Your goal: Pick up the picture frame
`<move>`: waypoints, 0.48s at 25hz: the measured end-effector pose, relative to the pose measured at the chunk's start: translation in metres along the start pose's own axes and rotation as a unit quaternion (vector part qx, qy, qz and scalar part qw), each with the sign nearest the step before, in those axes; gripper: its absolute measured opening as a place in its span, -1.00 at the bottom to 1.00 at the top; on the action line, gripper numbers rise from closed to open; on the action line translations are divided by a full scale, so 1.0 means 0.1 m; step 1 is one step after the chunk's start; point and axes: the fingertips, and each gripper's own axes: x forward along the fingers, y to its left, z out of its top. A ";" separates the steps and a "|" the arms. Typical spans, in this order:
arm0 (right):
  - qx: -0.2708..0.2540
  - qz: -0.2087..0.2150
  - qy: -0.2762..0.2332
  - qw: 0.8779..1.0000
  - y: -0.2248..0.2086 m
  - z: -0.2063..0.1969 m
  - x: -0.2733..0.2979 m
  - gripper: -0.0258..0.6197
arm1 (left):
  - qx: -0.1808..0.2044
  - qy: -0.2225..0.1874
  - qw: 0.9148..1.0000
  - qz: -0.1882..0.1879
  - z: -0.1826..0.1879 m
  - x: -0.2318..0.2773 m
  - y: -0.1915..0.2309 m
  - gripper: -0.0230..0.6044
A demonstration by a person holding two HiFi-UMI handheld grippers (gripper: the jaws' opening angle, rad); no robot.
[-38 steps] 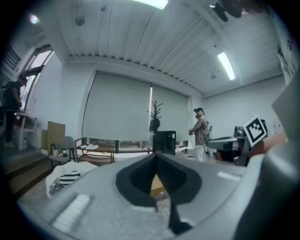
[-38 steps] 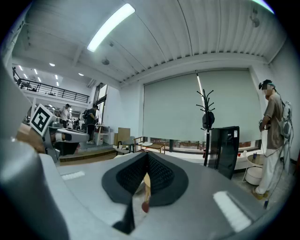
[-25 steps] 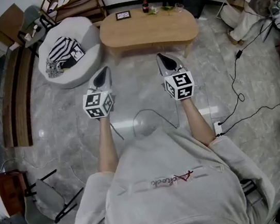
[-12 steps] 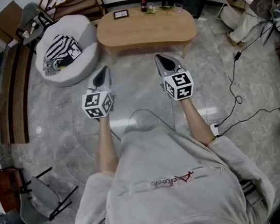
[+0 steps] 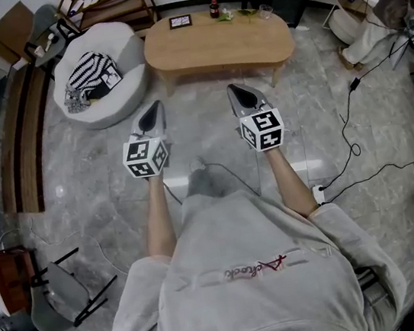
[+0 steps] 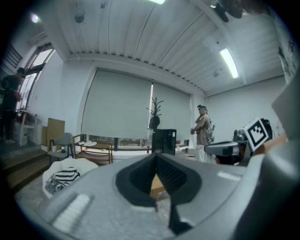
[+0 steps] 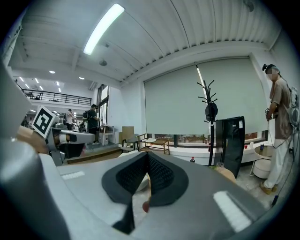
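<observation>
Head view shows the picture frame [image 5: 180, 21] lying untouched at the far edge of the oval wooden bench [image 5: 220, 43], well apart from the left hand-held gripper [image 5: 153, 111] and right hand-held gripper [image 5: 243, 95], both closed and empty, so the whole pickup is yet to do.

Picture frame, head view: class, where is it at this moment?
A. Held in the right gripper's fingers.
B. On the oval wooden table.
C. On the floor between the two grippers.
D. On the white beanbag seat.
B: the picture frame sits near the far edge of the wooden table, to the left of the dark bottle.
</observation>
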 end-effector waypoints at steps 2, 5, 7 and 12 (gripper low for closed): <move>0.002 0.000 0.002 1.000 -0.02 0.00 0.07 -0.90 | -0.003 0.002 1.000 -0.003 0.00 0.06 0.03 -0.93; 0.001 0.000 0.005 1.000 -0.04 0.00 0.21 -0.90 | -0.005 0.004 1.000 -0.007 -0.03 0.18 0.10 -0.93; -0.001 -0.002 0.009 1.000 -0.10 -0.02 0.31 -0.90 | -0.005 0.005 1.000 -0.011 -0.05 0.30 0.15 -0.93; 0.001 -0.014 0.015 1.000 -0.32 -0.05 0.64 -0.90 | -0.010 0.005 1.000 -0.019 -0.09 0.67 0.35 -0.93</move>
